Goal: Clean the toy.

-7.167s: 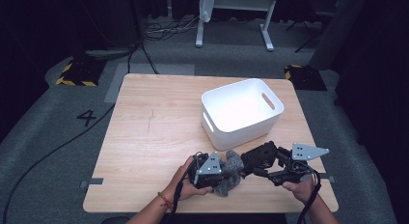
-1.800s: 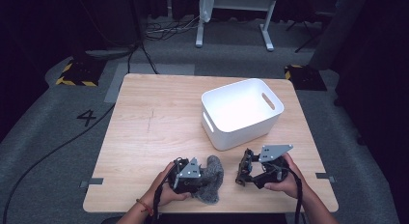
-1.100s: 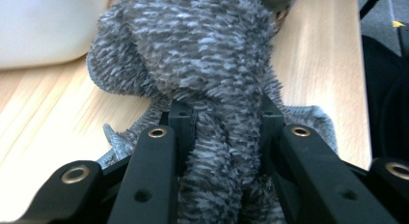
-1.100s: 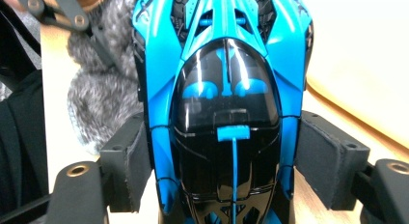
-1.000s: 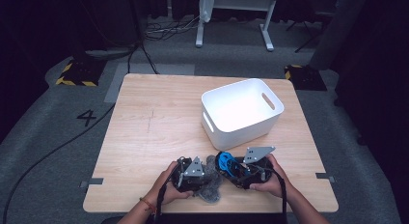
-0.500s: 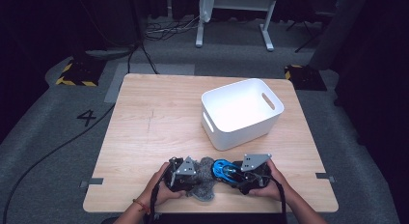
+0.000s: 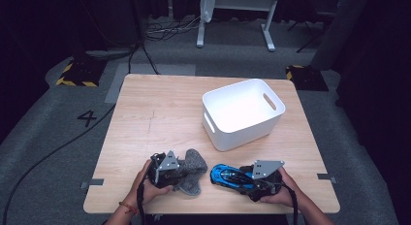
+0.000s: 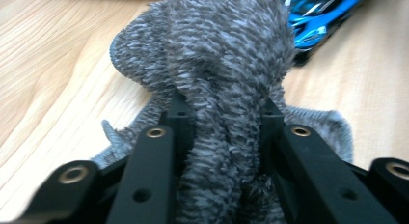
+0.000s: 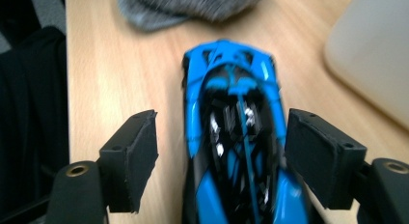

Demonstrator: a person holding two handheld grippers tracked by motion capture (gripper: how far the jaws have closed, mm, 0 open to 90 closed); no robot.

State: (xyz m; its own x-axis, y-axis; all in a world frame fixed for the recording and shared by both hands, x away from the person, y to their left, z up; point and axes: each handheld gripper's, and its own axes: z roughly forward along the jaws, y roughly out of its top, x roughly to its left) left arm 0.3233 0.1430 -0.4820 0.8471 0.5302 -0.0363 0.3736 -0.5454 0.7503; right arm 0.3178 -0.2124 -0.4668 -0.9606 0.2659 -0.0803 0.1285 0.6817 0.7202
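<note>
The left tongs (image 8: 219, 137) clench a fuzzy grey sock (image 8: 212, 64) on the bench (image 7: 160, 113); the right tongs (image 9: 222, 151) stand released, straddling a blue toy car (image 9: 231, 137).

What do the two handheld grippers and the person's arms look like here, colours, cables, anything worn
Both the left gripper and the right gripper are black, each topped by a grey three-cornered plate with small holes. Their jaws are matte black bars with brass-coloured rivets; the right one's end in blocky square pads. A black cable trails back along each forearm. The forearms are bare; the left wrist wears a thin orange-red band.
</note>
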